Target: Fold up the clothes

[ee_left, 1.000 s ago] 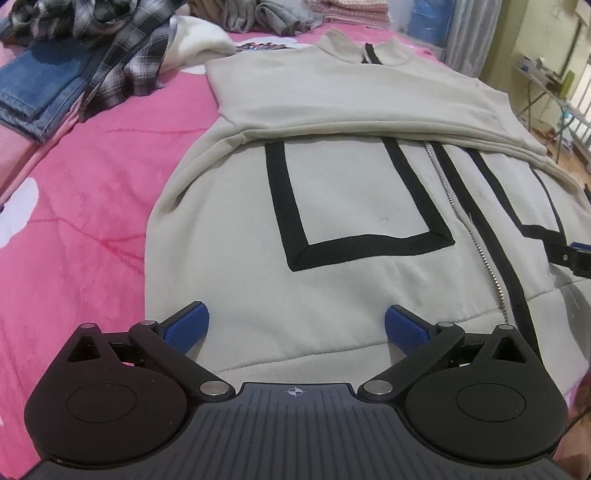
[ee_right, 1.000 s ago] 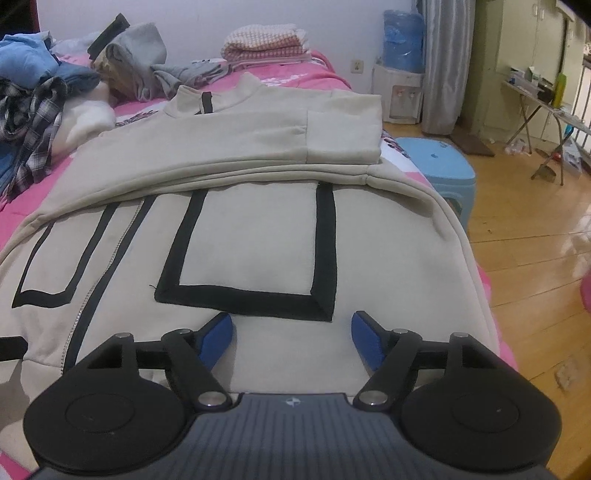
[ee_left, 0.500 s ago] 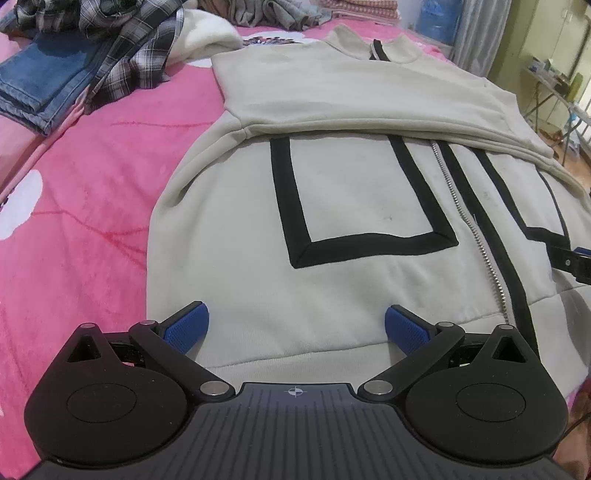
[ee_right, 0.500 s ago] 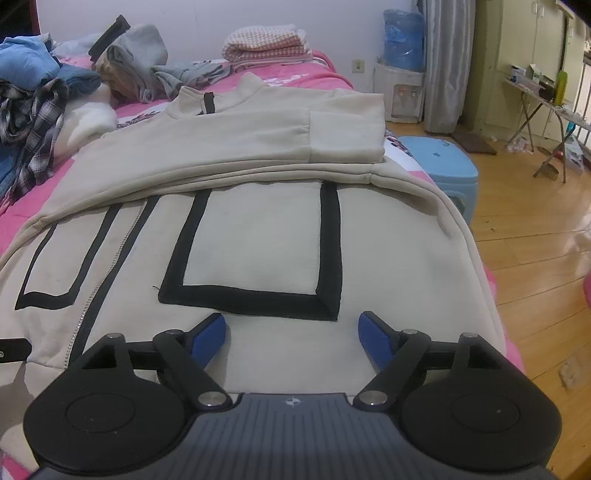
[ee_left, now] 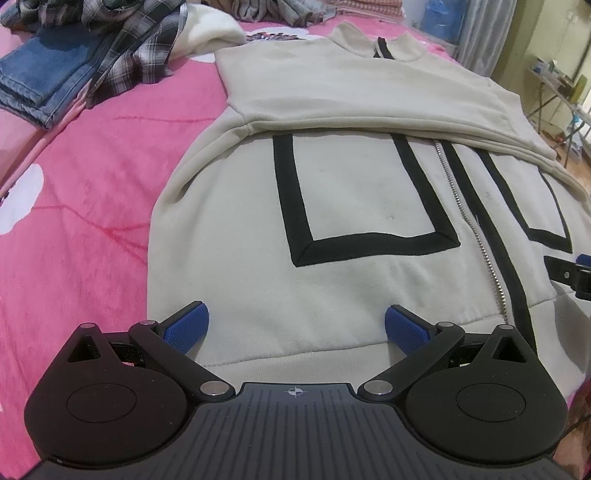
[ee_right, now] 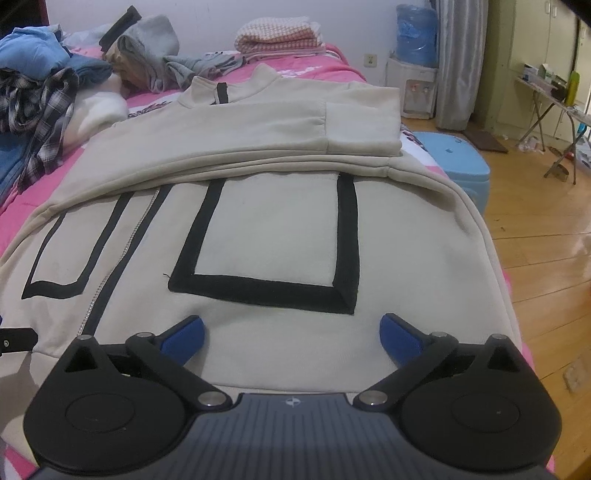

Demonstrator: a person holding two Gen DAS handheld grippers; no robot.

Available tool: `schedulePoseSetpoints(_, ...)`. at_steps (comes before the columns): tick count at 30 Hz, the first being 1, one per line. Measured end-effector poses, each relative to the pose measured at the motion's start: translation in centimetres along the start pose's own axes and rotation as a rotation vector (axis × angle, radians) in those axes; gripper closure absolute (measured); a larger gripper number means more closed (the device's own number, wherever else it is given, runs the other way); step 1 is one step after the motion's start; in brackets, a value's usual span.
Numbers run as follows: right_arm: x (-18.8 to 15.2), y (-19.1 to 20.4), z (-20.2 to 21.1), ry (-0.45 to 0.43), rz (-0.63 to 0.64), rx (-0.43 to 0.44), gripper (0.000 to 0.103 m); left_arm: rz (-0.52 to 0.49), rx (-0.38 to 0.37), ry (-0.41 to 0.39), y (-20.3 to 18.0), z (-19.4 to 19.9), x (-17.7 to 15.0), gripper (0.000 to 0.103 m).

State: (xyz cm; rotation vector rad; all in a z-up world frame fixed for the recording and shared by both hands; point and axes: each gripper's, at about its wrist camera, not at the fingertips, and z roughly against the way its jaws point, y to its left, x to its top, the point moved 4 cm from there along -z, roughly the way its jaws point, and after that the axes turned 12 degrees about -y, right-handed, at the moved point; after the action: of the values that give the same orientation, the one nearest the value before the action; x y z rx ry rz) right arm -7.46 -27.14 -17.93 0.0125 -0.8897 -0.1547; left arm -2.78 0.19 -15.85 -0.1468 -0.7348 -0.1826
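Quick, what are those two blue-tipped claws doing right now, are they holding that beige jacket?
Left gripper: open, holding nothing, poised over the beige jacket near its hem.
Right gripper: jaws opening wide, nothing gripped, over the jacket's hem too.

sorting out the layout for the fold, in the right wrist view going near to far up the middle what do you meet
right claw, its jaws opening with nothing between them → black-bordered pocket → folded sleeves lying across the chest → jacket collar → checked folded blanket by the wall
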Motion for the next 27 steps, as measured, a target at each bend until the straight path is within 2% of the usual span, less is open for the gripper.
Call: schedulePoseSetpoints(27,-0.26,-0.41,0.55,-0.045,-0.059,0.025,0.000,0.021,-0.003,0.034,0.24,-0.03,0.16,0.000)
